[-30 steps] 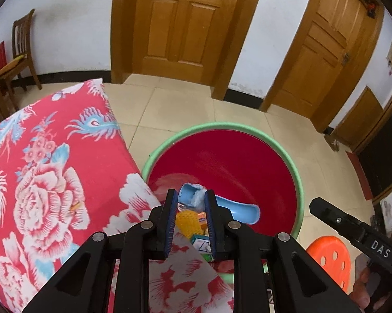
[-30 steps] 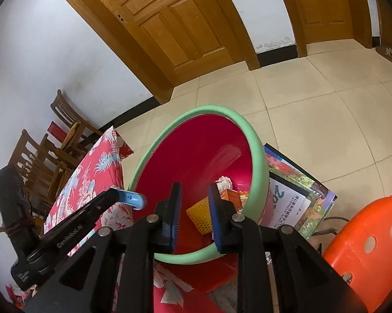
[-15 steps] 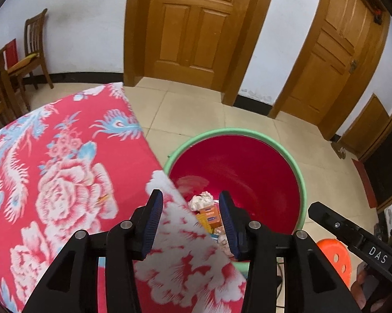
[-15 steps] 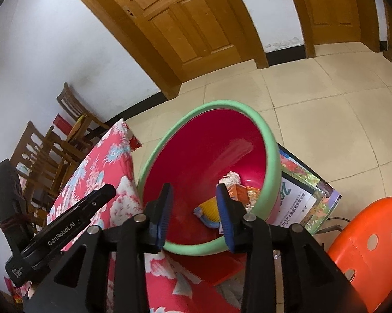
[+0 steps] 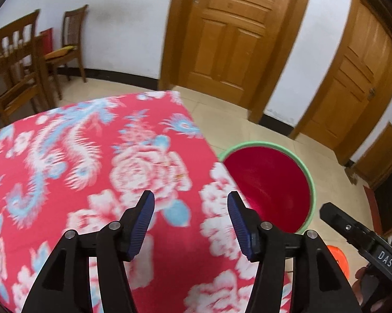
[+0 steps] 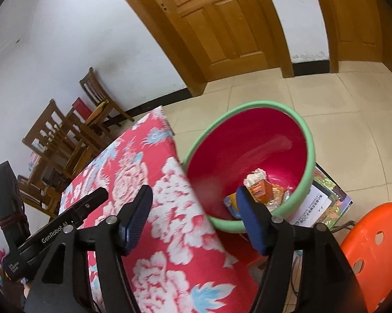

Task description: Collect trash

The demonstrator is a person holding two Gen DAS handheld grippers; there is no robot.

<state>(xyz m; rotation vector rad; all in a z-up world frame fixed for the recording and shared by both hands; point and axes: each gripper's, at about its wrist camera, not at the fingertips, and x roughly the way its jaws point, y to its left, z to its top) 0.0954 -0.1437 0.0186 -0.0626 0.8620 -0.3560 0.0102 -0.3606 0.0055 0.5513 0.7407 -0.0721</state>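
Observation:
A red basin with a green rim (image 5: 310, 182) (image 6: 309, 140) stands on the floor beside the table. Inside it lie trash pieces: a crumpled white tissue (image 6: 256, 176), an orange packet (image 6: 258, 189) and a yellow and blue item (image 6: 231, 200). My left gripper (image 5: 190, 224) is open and empty above the red floral tablecloth (image 5: 91, 172). My right gripper (image 6: 193, 219) is open and empty over the table's edge, next to the basin. The left view hides the basin's contents.
An orange plastic stool (image 6: 373, 255) stands at the right. Printed papers (image 6: 324, 203) lie under the basin. Wooden chairs (image 5: 16, 62) stand at the far left. Two wooden doors (image 5: 230, 39) are behind on a tiled floor.
Both grippers opened wide and pulled back from over the basin toward the table. The blue item held by the left gripper a second ago now lies in the basin.

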